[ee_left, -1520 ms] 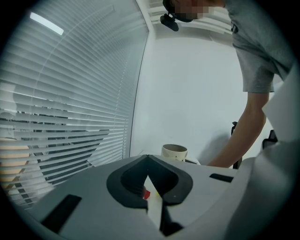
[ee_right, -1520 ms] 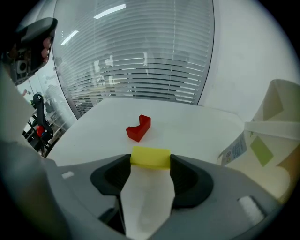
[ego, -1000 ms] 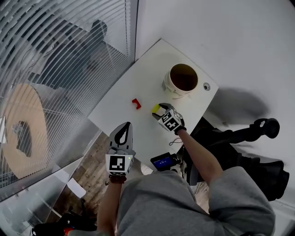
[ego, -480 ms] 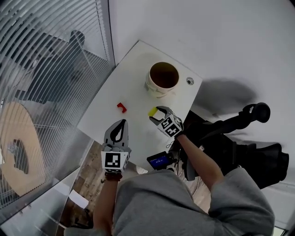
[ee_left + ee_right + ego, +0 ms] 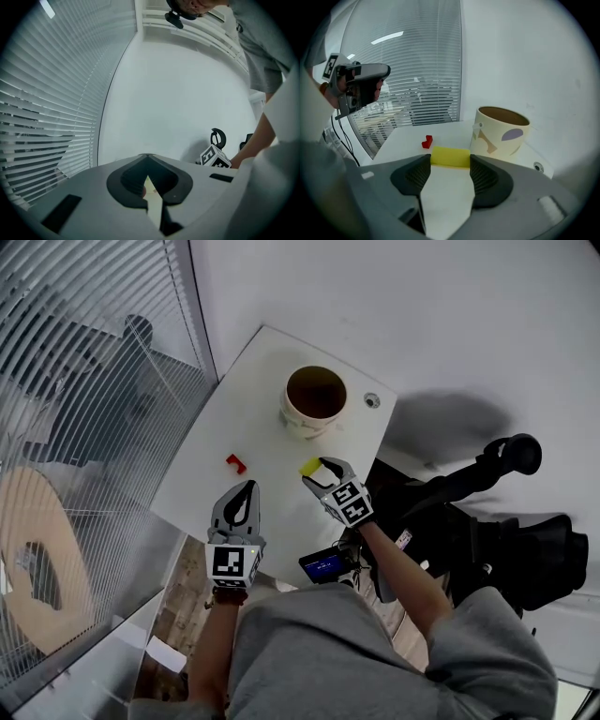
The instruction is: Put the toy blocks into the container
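- While the right gripper [image 5: 450, 165] hangs just in front of the container [image 5: 298, 420], its fingers are clamped on the yellow block [image 5: 450, 156], one pad pressed against each end.
- Yellow block: held crosswise at the fingertips, close to the container's base on the person's side, not touching the container. Cannot tell whether it sits on the surface [image 5: 253, 395] or is clear of it.
- Container: pale cup with coloured patches on its wall and a brown inside. It stands upright with its mouth open, towards the far end of the surface.
- Red block [image 5: 234, 463]: lies on the surface, well to the left of the container and nearer the person. It is apart from the yellow block and from both grippers.
- Left gripper [image 5: 247, 487]: farther from the container than the right one, at the near edge of the surface. Fingers closed tip to tip and empty, pointing toward the red block.
- Round fitting [image 5: 372, 400]: set in the surface just right of the container.
- Window blinds [image 5: 75, 381]: left of the container, beyond the surface edge.
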